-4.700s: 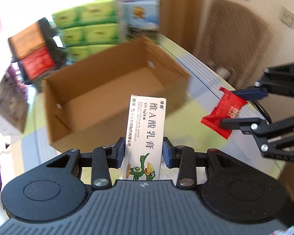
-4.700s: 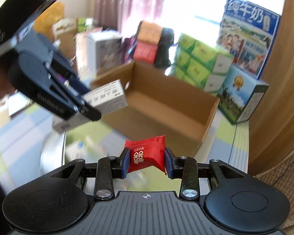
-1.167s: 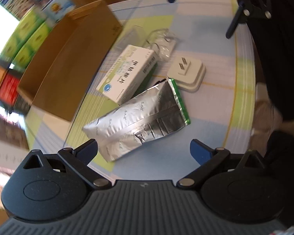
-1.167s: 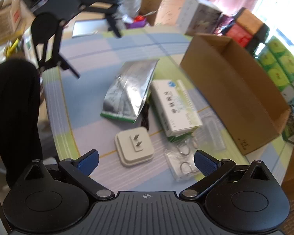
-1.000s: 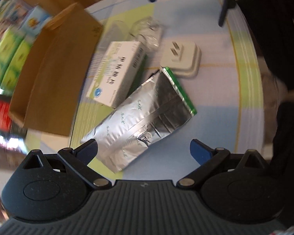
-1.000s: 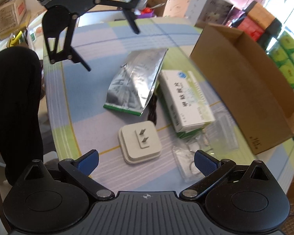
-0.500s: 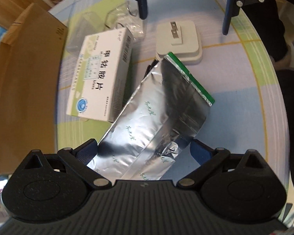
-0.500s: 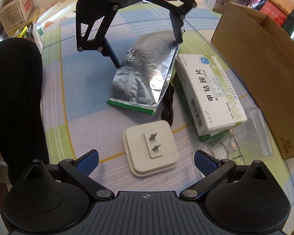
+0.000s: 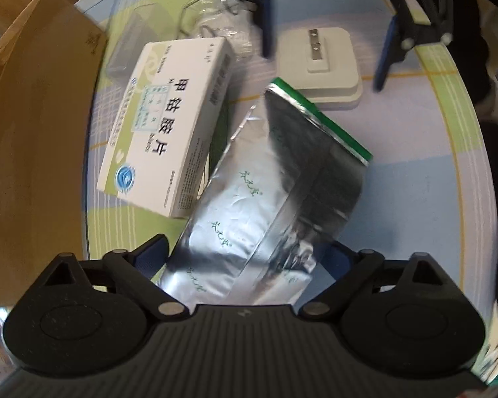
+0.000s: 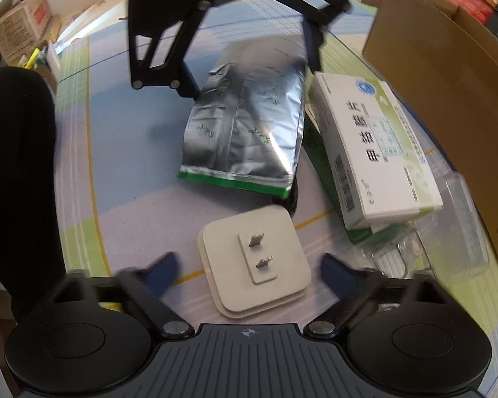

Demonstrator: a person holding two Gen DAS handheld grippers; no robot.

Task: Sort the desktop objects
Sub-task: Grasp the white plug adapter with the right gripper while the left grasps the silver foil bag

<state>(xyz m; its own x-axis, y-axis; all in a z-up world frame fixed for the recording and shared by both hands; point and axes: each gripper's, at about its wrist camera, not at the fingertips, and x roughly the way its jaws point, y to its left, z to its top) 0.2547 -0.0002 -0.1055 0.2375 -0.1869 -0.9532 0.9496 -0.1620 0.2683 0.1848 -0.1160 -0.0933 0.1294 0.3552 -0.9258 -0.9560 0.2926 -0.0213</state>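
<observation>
Below wide L gripper (image 9: 247, 258): crinkled silver foil pouch (image 9: 265, 199), green-edged, maybe sealed; R gripper (image 10: 249, 270) wide too.

Left gripper (image 9: 247, 258) low over the table, jaws spread wide, nothing clamped. Right gripper (image 10: 249, 270) likewise wide open, angled down. The two face each other, tips close.
</observation>
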